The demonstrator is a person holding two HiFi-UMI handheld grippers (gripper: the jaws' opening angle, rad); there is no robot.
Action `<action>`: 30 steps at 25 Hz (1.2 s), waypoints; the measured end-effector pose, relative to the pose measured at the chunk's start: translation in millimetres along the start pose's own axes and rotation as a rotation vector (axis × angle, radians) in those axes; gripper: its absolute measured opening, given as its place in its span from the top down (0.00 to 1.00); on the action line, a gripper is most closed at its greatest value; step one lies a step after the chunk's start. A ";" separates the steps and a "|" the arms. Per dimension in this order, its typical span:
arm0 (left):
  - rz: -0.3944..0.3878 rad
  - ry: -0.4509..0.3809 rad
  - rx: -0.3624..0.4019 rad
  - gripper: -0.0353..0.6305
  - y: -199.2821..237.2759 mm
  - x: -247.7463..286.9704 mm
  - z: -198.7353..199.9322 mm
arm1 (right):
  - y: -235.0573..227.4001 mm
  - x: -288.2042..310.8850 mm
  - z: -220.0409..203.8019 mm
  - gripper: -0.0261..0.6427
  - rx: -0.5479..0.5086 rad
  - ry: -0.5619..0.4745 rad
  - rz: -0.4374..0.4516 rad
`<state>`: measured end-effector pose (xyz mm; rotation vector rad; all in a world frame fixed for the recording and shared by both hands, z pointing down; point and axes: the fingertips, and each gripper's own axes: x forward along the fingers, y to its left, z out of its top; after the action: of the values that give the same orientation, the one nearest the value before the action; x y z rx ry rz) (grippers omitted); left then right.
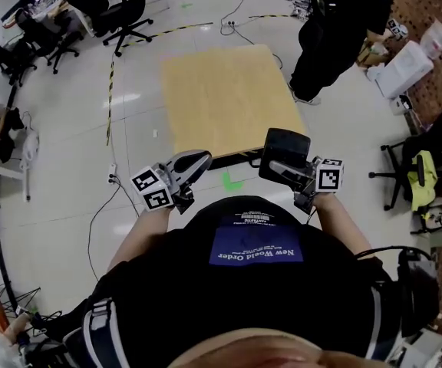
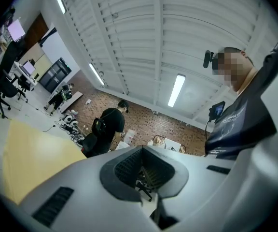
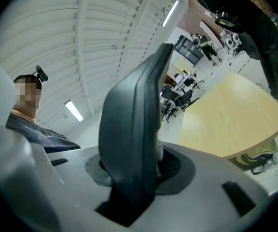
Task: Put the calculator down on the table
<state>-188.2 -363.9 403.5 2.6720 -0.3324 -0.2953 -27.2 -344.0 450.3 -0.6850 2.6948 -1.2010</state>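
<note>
The calculator [image 1: 286, 146], a dark slab, stands on edge in my right gripper [image 1: 288, 169], which is shut on it just off the near edge of the light wooden table [image 1: 221, 98]. In the right gripper view the calculator [image 3: 134, 129] rises edge-on from between the pads, with the table [image 3: 230, 120] ahead to the right. My left gripper [image 1: 192, 164] hovers by the table's near left corner, shut with nothing in it. In the left gripper view its jaws [image 2: 144, 170] meet, and the table [image 2: 28, 153] lies to the left.
A person in black [image 1: 336, 29] stands past the table's far right corner. Office chairs [image 1: 121, 18] stand at the back left. White boxes [image 1: 405, 67] and a chair with yellow-green cloth [image 1: 420, 175] are at the right. Cables run across the floor.
</note>
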 end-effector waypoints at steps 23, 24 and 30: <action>0.348 0.022 0.009 0.94 79.6 182.9 -14.3 | -165.6 -31.6 145.0 0.75 -0.043 0.241 0.247; 0.342 0.039 0.001 0.94 81.5 184.2 -19.3 | -168.3 -31.5 142.4 0.75 -0.038 0.239 0.241; 0.237 0.125 -0.049 0.94 106.0 196.4 -42.4 | -197.3 -39.2 125.1 0.75 0.003 0.234 0.112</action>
<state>-10.6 -495.0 457.5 2.5554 -0.5880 -0.0630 113.0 -526.6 505.9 -0.4090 2.8720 -1.3311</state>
